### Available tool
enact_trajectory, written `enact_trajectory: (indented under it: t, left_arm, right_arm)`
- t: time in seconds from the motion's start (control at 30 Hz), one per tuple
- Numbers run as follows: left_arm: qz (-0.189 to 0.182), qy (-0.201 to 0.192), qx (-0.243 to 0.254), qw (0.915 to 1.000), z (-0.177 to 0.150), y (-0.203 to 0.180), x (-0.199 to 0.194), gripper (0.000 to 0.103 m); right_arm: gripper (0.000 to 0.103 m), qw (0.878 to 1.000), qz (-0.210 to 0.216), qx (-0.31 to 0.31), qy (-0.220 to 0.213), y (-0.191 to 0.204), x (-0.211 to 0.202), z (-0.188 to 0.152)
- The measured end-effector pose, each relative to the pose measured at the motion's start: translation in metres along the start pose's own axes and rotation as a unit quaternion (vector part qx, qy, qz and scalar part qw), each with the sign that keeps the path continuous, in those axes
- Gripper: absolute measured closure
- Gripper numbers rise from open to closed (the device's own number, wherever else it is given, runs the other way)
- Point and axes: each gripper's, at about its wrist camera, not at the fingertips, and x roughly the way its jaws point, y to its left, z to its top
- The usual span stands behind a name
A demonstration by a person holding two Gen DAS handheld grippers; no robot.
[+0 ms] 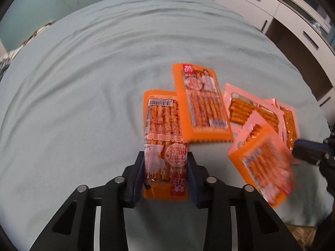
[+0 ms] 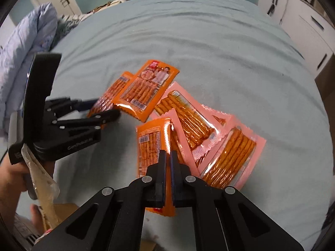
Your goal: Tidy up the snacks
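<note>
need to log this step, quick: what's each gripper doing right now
Left gripper: closed on a barcode-side-up orange plastic snack packet.
Right gripper: closed on another orange plastic snack packet.

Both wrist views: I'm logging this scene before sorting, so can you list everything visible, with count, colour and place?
orange packs: three, orange; one flat mid-bed, one in each gripper
pink packs: about three, pink, overlapping right of the orange ones; exact count unclear
bed sheet: one, pale blue-green, under all packs
quilt: one, lavender, bunched at the bed's left edge
cabinets: white with dark handles, beyond the bed on the right
cardboard box: one, brown, below the bed's near edge; partly hidden
left gripper: black, shut on an orange pack's sides
right gripper: black, pinching an orange pack's edge
hand: one, holding the left gripper's handle
</note>
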Motion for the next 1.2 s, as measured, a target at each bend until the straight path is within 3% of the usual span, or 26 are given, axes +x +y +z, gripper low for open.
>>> enact_trajectory:
  t: [0.13, 0.23, 0.4, 0.47, 0.53, 0.67, 0.8, 0.9, 0.93, 1.03, 1.1, 1.2]
  left_arm:
    - [0.026, -0.015, -0.027, 0.9992, -0.012, 0.017, -0.031, 0.070]
    - [0.018, -0.038, -0.067, 0.9969, -0.016, 0.036, -0.068, 0.070]
    - [-0.007, -0.089, -0.090, 0.9919, -0.027, 0.042, -0.146, 0.070]
    - [-0.026, -0.103, -0.085, 0.9907, -0.038, 0.037, -0.171, 0.070]
    - [-0.046, -0.114, -0.074, 0.9897, -0.056, 0.024, -0.189, 0.069]
    - [-0.085, -0.105, -0.016, 0.9907, -0.099, -0.018, -0.203, 0.068]
    - [-0.105, -0.061, 0.035, 0.9920, -0.132, -0.057, -0.188, 0.060]
    - [-0.102, -0.028, 0.065, 0.9923, -0.142, -0.082, -0.171, 0.034]
    - [-0.101, -0.016, 0.080, 0.9916, -0.145, -0.092, -0.167, 0.023]
    - [-0.079, -0.014, 0.116, 0.9900, -0.150, -0.111, -0.162, 0.020]
    - [-0.067, -0.026, 0.108, 0.9915, -0.146, -0.108, -0.165, 0.020]
    - [-0.067, -0.054, 0.046, 0.9952, -0.135, -0.082, -0.172, 0.020]
  right_arm:
    - [0.101, 0.999, -0.022, 0.019, -0.026, -0.010, -0.021, -0.006]
    - [0.101, 0.999, -0.004, 0.036, -0.032, -0.014, -0.035, -0.011]
    - [0.100, 0.994, 0.057, 0.087, 0.020, -0.026, -0.015, -0.022]
    - [0.086, 0.988, 0.070, 0.127, 0.044, -0.035, -0.004, -0.022]
    - [0.049, 0.986, 0.080, 0.135, 0.049, -0.038, 0.003, -0.022]
    - [0.044, 0.992, 0.061, 0.107, 0.038, -0.030, 0.005, -0.010]
    - [0.044, 0.998, 0.026, 0.048, 0.040, -0.004, 0.017, 0.000]
    - [0.044, 0.997, -0.042, -0.049, 0.048, 0.026, 0.032, 0.003]
    - [0.039, 0.992, -0.068, -0.088, 0.051, 0.037, 0.039, 0.000]
    - [0.014, 0.986, -0.074, -0.137, 0.060, 0.056, 0.051, -0.005]
    - [0.013, 0.981, -0.091, -0.162, 0.061, 0.063, 0.057, -0.006]
    - [0.013, 0.982, -0.092, -0.152, 0.060, 0.062, 0.056, -0.006]
